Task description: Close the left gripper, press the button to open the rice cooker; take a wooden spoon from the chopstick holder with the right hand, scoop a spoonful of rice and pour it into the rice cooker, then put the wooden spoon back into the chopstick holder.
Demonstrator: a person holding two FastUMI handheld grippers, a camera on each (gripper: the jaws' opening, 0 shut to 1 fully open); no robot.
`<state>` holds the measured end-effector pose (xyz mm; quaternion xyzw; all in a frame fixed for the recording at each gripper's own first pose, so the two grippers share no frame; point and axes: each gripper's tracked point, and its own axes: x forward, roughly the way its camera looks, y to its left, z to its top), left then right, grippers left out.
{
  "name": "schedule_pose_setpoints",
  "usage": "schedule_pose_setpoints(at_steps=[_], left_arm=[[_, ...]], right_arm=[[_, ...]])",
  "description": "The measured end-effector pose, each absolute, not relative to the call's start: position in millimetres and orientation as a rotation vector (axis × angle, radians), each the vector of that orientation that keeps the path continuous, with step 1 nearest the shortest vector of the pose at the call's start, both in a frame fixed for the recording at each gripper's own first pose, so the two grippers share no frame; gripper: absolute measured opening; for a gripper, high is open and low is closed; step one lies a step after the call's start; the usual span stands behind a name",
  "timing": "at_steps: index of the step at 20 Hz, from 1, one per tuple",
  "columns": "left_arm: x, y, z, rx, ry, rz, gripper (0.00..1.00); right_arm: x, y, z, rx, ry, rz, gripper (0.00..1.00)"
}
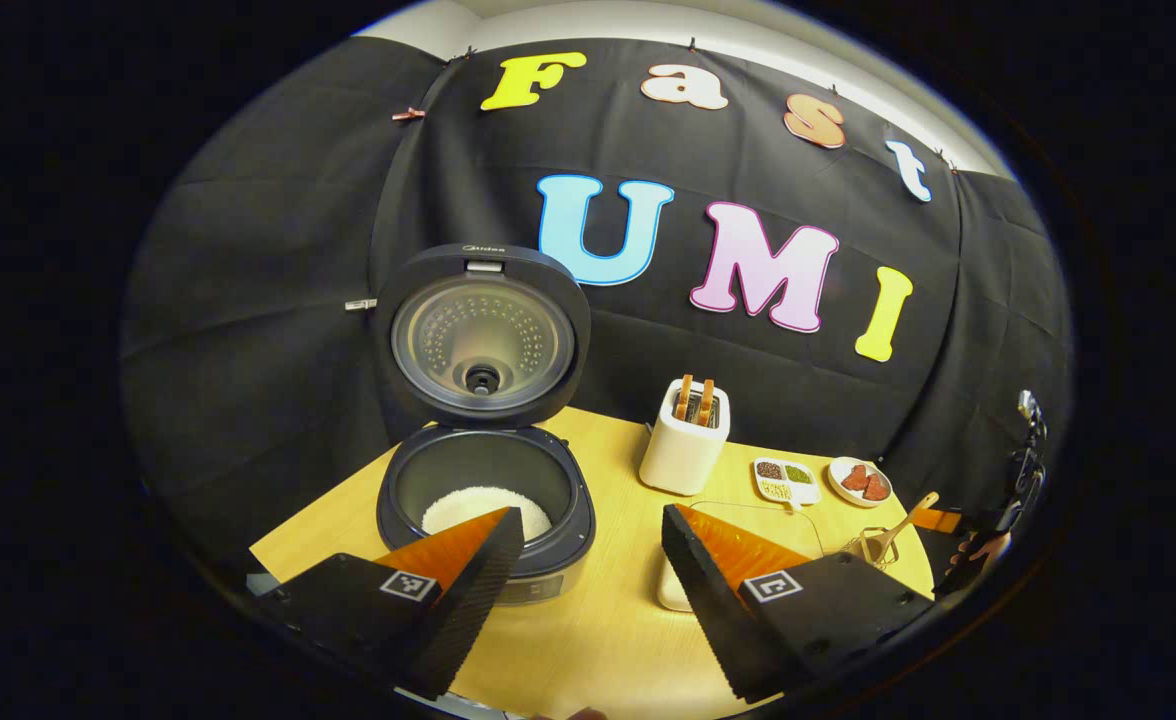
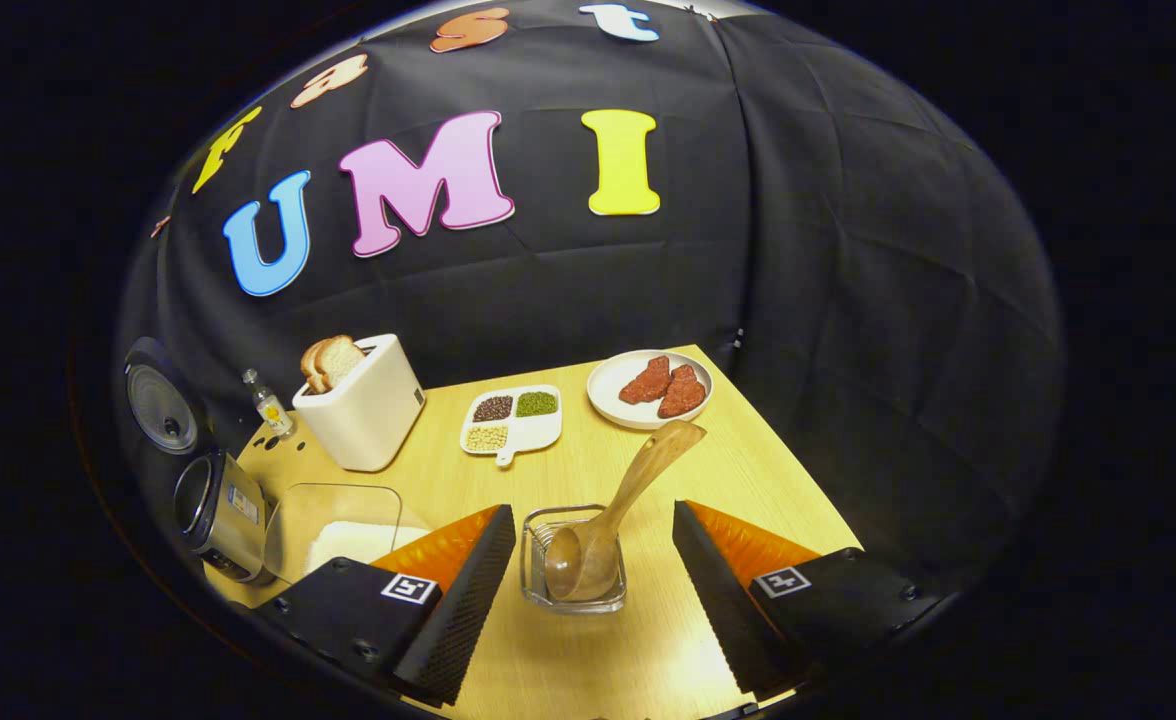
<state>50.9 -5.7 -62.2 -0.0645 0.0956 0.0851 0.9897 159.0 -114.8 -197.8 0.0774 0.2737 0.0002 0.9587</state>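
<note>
The wooden table (image 2: 588,470) carries everything, and behind it the black cloth wall closes the booth. In the right gripper view, the right gripper (image 2: 593,575) is wide open and holds nothing; its two fingers stand on both sides of the clear chopstick holder (image 2: 573,560), without touching it. The wooden spoon (image 2: 613,520) stands inside this holder, bowl down, and its handle leans up and away to the right. To the left of the gripper is a clear container with rice (image 2: 343,535), and farther left the rice cooker (image 2: 213,515) at the table's edge. Behind are the white toaster (image 2: 363,405) with bread slices, a divided dish of beans (image 2: 511,420), and a plate with red pieces (image 2: 651,388). In the left gripper view, the left gripper (image 1: 593,555) is also wide open and empty. The rice cooker (image 1: 488,500) is just beyond its left finger, with the lid (image 1: 483,335) standing upright and white rice (image 1: 483,505) inside the pot. Far right, the spoon (image 1: 903,525) is in its holder.
</note>
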Motion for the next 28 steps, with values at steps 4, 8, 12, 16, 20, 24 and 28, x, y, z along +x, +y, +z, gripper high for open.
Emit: schedule_pose_setpoints(at_steps=[4, 8, 12, 16, 20, 24, 28], left_arm=[[48, -16, -71, -0.112, 0.205, 0.208, 0.95], [46, -31, -79, -0.09, 0.23, 0.221, 0.96], [44, -44, -86, -0.09, 0.24, 0.245, 0.95], [36, -52, -96, -0.056, 0.25, 0.259, 0.96], [31, -54, -108, -0.063, 0.275, 0.248, 0.96], [32, -46, -107, -0.055, 0.268, 0.218, 0.96], [32, -17, -90, 0.022, 0.225, 0.183, 0.96]], right_arm=[[188, -130, -220, 0.228, 0.608, -0.003, 0.99], [212, -129, -232, 0.3, 0.622, 0.016, 0.98], [227, -116, -248, 0.383, 0.661, 0.035, 0.78], [238, -123, -250, 0.435, 0.656, -0.032, 0.22], [229, -122, -245, 0.449, 0.67, -0.043, 0.22], [224, -119, -219, 0.421, 0.614, -0.042, 0.12], [212, -117, -177, 0.396, 0.525, -0.059, 0.12]])
